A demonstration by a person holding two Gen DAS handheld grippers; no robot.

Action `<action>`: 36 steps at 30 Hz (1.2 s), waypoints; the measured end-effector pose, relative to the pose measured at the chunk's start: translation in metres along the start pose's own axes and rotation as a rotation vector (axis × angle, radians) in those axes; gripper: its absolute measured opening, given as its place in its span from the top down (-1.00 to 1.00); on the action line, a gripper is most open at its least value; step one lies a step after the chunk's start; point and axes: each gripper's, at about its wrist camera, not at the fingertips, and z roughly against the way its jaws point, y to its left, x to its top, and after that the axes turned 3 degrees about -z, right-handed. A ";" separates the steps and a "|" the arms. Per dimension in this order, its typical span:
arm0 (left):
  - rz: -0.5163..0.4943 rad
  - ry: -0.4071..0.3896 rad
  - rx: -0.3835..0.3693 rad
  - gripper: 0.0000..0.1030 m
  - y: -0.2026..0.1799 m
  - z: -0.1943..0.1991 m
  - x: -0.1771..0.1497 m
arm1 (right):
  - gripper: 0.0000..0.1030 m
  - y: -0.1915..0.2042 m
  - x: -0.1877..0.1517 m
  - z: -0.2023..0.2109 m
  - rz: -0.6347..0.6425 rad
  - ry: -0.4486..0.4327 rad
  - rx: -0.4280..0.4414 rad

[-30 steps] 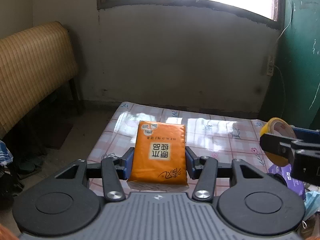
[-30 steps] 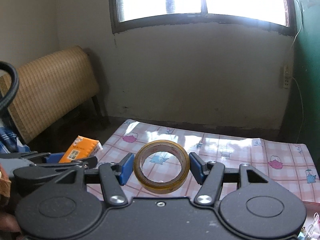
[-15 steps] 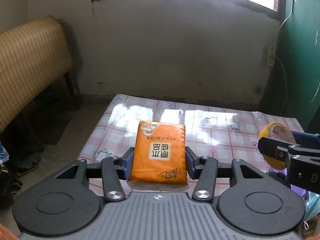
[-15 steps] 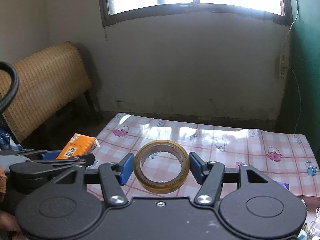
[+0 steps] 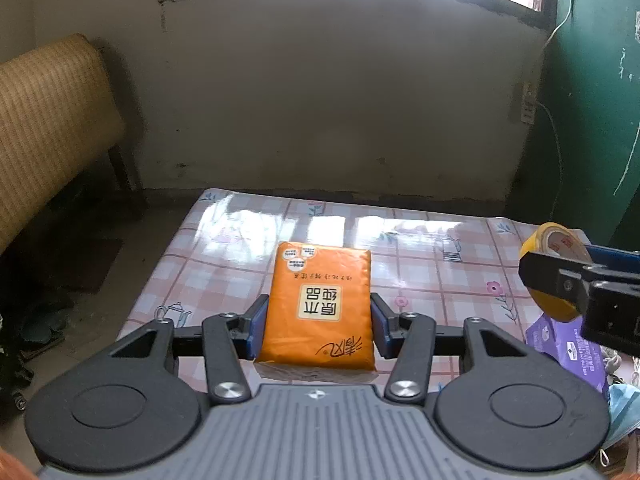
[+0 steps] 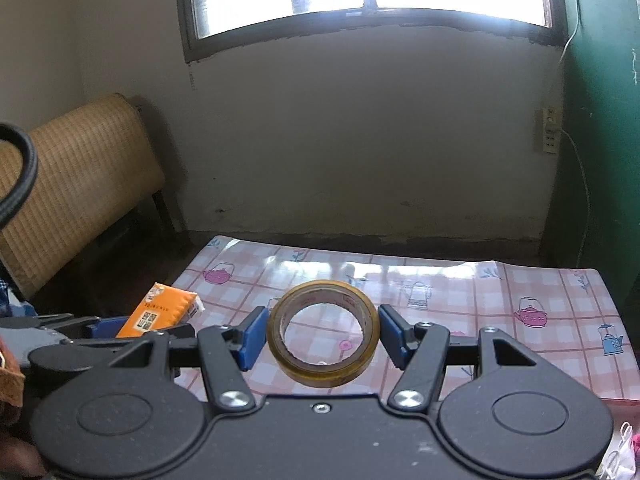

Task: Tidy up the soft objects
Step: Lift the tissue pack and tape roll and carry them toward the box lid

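My left gripper [image 5: 318, 326] is shut on an orange tissue pack [image 5: 319, 306], its blue pads pressing both long sides, held above the near left part of a table with a pink checked cloth [image 5: 420, 240]. My right gripper [image 6: 322, 336] is shut on a roll of yellowish clear tape [image 6: 323, 334], held flat over the cloth [image 6: 500, 292]. In the left wrist view the tape roll [image 5: 554, 264] and the right gripper's black fingers [image 5: 560, 280] show at the right edge. In the right wrist view the orange pack [image 6: 162, 312] shows at the left, held in the left gripper.
A purple packet [image 5: 564, 346] and a blue face mask [image 5: 622, 408] lie at the near right of the table. A woven bamboo headboard [image 5: 48, 120] stands to the left, a green door [image 5: 596, 100] to the right, a wall with a window behind.
Both grippers have moved forward over the table with their loads; the far wall and the table's far edge look nearer. Neither grip has changed.
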 end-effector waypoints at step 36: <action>-0.086 0.024 -0.090 -0.01 -0.084 -0.021 -0.002 | -0.39 -0.089 -0.011 0.007 -0.095 -0.005 -0.099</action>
